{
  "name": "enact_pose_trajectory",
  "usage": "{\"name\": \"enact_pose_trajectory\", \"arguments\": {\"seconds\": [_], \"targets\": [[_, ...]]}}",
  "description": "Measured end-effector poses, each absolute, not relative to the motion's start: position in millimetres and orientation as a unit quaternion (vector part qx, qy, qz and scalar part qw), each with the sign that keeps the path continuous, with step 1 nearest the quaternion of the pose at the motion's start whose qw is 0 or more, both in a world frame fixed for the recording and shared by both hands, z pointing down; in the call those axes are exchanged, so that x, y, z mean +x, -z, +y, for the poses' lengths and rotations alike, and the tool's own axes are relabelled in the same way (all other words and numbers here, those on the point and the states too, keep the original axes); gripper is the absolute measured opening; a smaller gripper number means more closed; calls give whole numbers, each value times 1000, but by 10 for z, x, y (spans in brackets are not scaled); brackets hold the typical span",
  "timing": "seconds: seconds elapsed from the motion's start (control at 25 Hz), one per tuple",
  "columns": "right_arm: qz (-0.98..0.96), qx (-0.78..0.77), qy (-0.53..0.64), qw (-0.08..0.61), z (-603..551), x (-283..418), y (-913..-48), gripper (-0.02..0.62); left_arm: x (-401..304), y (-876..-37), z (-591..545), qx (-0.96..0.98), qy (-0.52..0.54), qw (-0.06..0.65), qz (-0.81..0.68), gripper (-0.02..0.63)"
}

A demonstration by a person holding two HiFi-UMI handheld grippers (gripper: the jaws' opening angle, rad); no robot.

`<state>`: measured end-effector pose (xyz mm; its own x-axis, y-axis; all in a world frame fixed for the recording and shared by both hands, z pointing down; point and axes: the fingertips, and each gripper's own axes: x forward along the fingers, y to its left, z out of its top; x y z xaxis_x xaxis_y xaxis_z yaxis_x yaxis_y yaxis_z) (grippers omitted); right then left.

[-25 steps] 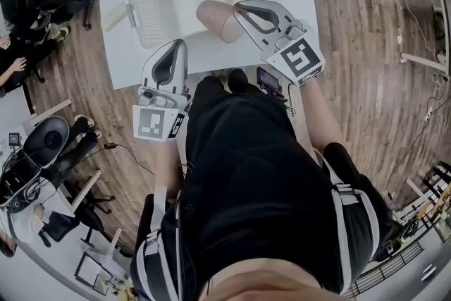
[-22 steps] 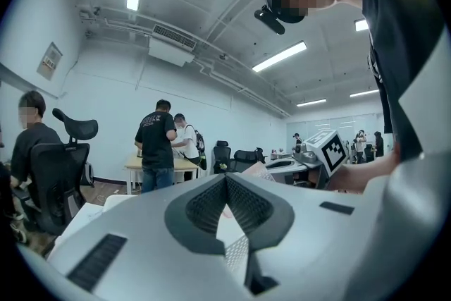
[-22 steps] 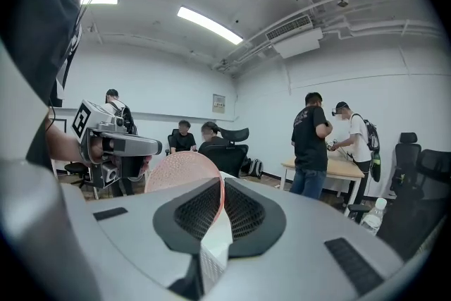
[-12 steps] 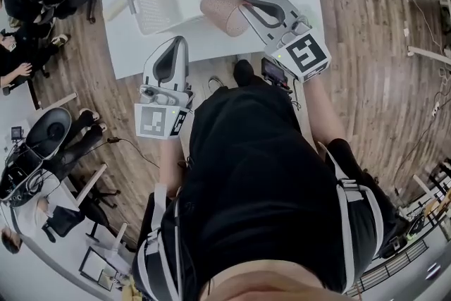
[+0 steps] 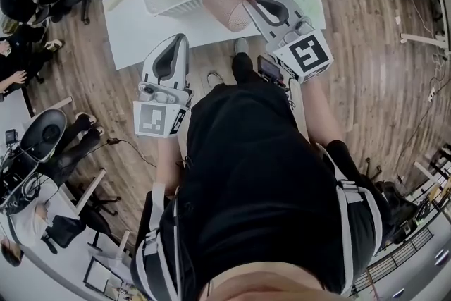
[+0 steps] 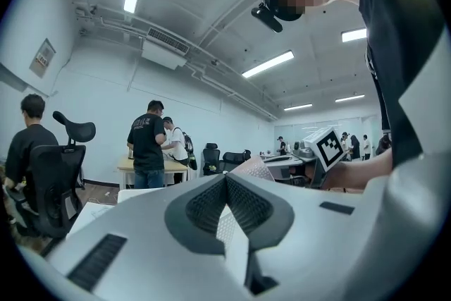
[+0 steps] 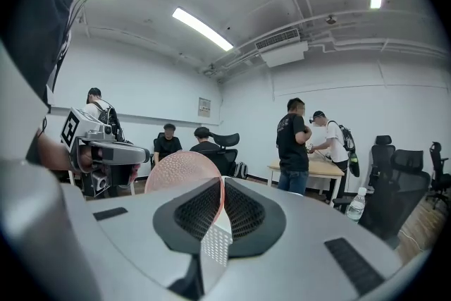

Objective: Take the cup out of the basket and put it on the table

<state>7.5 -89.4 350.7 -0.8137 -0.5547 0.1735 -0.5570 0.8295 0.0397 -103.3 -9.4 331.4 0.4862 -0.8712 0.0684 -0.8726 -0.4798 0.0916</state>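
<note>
From where I stand, the pink cup (image 5: pixel 224 7) is out of the white basket (image 5: pixel 176 8) and sits in the upper middle of the head view, just beside the basket's near wall and above the white worktop (image 5: pixel 130 39). Whether it touches that surface I cannot tell. It is tipped over on its side, mouth toward the right hand-held gripper (image 5: pixel 248 5), whose jaws are closed tight on the thin wall at the cup's rim. That gripper's own view shows the dotted pink wall pinched between the two dark ribbed pads. The left hand-held gripper (image 5: pixel 181 39) is lower and to the left in the head view, well apart from the cup, its tip over the worktop's near edge. Its jaws are pressed together with nothing between them. Each gripper's marker cube is nearest the person, who wears a black top and stands at the worktop's near edge on the wooden floor (image 5: pixel 366 25). A few pale things lie in the basket, too washed out to name. In the right gripper view two people (image 7: pixel 292 144) stand at a desk in the background, and a water bottle (image 7: pixel 357 206) stands toward the lower right.
</note>
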Motion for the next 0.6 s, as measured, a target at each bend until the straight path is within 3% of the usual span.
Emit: {"name": "enact_pose_trajectory", "arguments": {"seconds": [0.6], "targets": [[-929,349,-33,121,-109,310,-3769,34,-831,-3448,568,889,-1,70,-453,20]]}}
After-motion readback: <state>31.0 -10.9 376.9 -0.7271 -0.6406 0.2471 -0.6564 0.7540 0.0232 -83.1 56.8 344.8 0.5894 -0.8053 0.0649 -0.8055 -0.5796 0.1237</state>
